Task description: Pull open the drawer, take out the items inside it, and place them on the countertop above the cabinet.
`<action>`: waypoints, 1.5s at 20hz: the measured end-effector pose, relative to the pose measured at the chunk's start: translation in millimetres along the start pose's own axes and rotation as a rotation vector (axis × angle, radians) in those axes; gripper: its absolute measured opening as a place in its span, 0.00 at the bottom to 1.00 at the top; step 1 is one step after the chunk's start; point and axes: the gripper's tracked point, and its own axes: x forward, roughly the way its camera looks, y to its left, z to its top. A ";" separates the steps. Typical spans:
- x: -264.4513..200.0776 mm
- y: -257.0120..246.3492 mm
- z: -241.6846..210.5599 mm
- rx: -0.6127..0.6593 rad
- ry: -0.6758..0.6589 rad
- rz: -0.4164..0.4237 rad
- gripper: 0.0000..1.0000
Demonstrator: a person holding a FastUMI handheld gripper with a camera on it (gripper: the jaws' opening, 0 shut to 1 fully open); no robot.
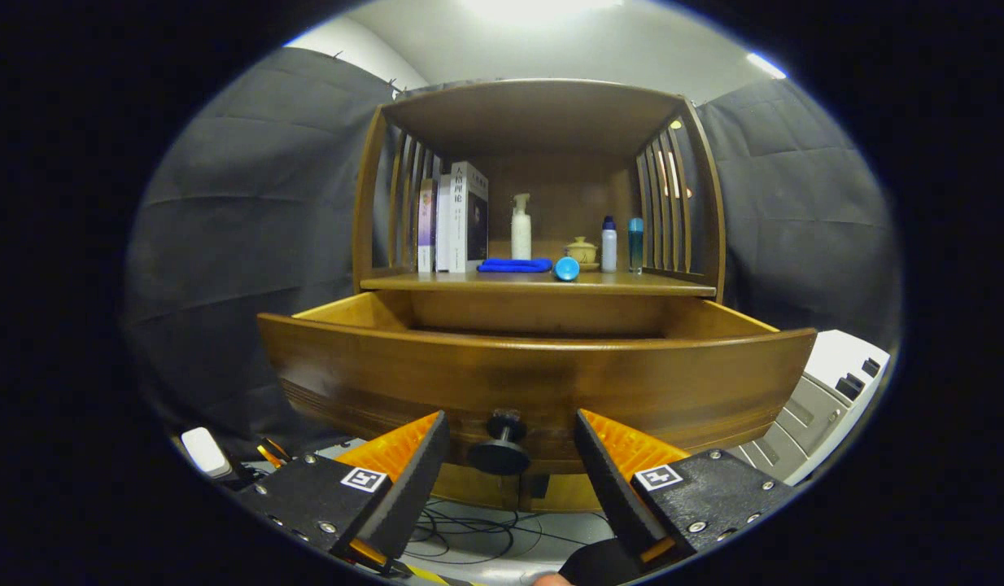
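**Drawer pulled out, knob between the open fingers**

One book (469, 216) on the shelf has big writing on its spine, but the letters are too small and blurry to read. The other books beside it show no writing that can be made out.

The drawer (534, 382) is brown wood with a curved, shiny front. It sticks out from the cabinet (372, 203), just under the countertop (632, 282). Its inside is hidden behind the tall front.

A round dark knob (500, 446) sits low on the drawer front. The gripper (510, 443) has its fingers spread apart, one on each side of the knob, not touching it.

On the countertop sit a folded blue cloth (514, 265), a white pump bottle (521, 228), a blue cup (566, 268) on its side, a small lidded pot (582, 251), and two little bottles (608, 244)
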 end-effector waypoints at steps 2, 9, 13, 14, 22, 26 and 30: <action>5.7 -4.6 -4.1 0.012 -0.001 -0.024 0.95; 10.4 -12.2 -5.4 0.047 -0.008 -0.048 0.95; 13.3 -14.4 -5.0 0.032 -0.023 -0.079 0.95; 15.1 -15.6 -4.7 0.030 -0.023 -0.083 0.95; 21.6 -17.9 -2.4 0.048 -0.028 -0.098 0.95; 32.0 -19.2 -0.1 0.050 -0.024 -0.099 0.95; 44.6 -20.1 2.7 0.053 -0.017 -0.100 0.95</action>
